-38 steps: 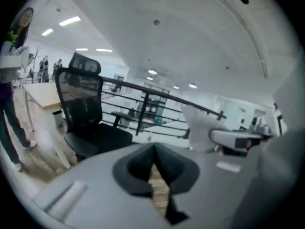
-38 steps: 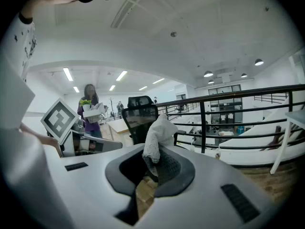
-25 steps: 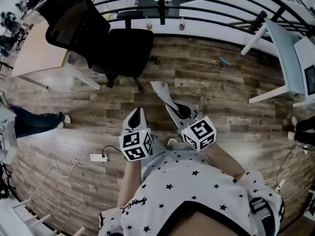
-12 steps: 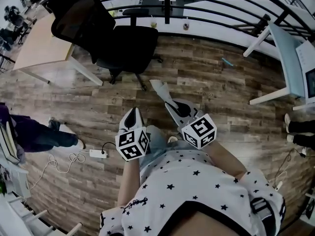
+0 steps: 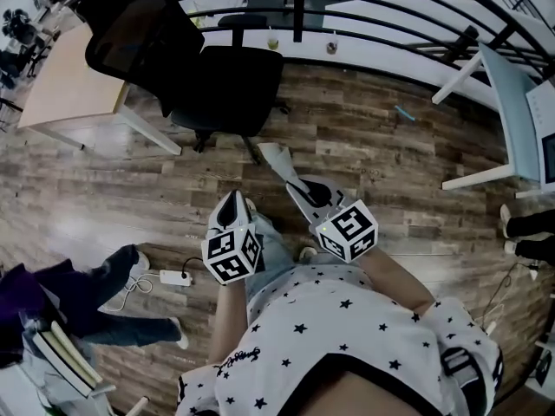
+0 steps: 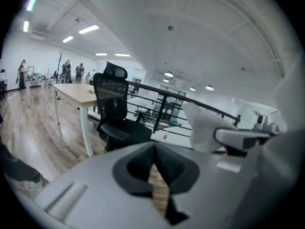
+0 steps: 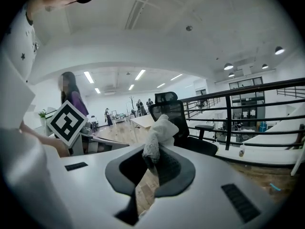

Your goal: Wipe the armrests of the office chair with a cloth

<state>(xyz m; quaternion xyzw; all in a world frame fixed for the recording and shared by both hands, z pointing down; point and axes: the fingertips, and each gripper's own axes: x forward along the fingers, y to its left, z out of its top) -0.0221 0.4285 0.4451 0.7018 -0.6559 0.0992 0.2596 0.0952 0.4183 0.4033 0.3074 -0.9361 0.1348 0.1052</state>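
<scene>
Cloth (image 7: 159, 131), white and crumpled, is clamped between the jaws of the right gripper (image 7: 153, 159), with its bulk bunched up above the tips. The left gripper (image 6: 153, 150) has its jaws drawn together with nothing in them; only a sliver of floor shows through the slot below the tips.

In the head view both grippers are held close in front of the person's star-printed shirt (image 5: 347, 328). The left one is just beside the right, and both are over the wooden floor (image 5: 373, 137). The cloth sticks out past the right gripper's tips toward the far side.

The black office chair (image 5: 217, 85) stands far and to the left, well apart from both grippers and untouched by the cloth. One armrest (image 7: 209, 127) shows on its right side in the right gripper view. A light wooden desk (image 5: 74, 89) stands just left of the chair, and a dark railing (image 5: 364, 14) runs along the far side. On the near left floor lie a white power strip (image 5: 175, 277) and another person's legs (image 5: 108, 289).
</scene>
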